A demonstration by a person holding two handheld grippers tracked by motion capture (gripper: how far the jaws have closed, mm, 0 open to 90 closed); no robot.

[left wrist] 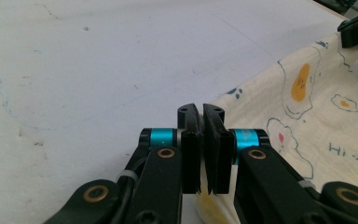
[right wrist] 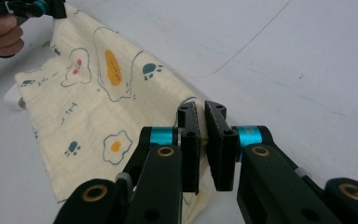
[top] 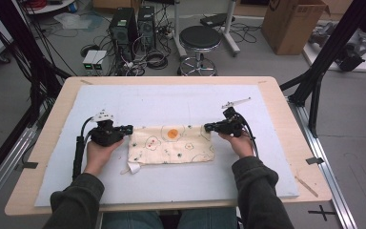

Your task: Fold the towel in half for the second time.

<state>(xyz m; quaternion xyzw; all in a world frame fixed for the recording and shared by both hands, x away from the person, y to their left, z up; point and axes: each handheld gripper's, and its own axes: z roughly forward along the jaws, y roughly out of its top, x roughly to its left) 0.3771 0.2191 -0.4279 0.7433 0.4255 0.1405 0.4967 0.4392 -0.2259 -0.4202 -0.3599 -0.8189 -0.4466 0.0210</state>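
On the white bench mat (top: 171,95), a printed cloth (top: 171,145) is pinched at opposite corners by left tongs (top: 127,129) and right tongs (top: 208,127), both clamped tight.

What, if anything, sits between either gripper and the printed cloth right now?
Nothing visible. The left gripper and the right gripper are each shut on a far corner of the printed cloth, which lies folded on the white mat with bare mat around it.
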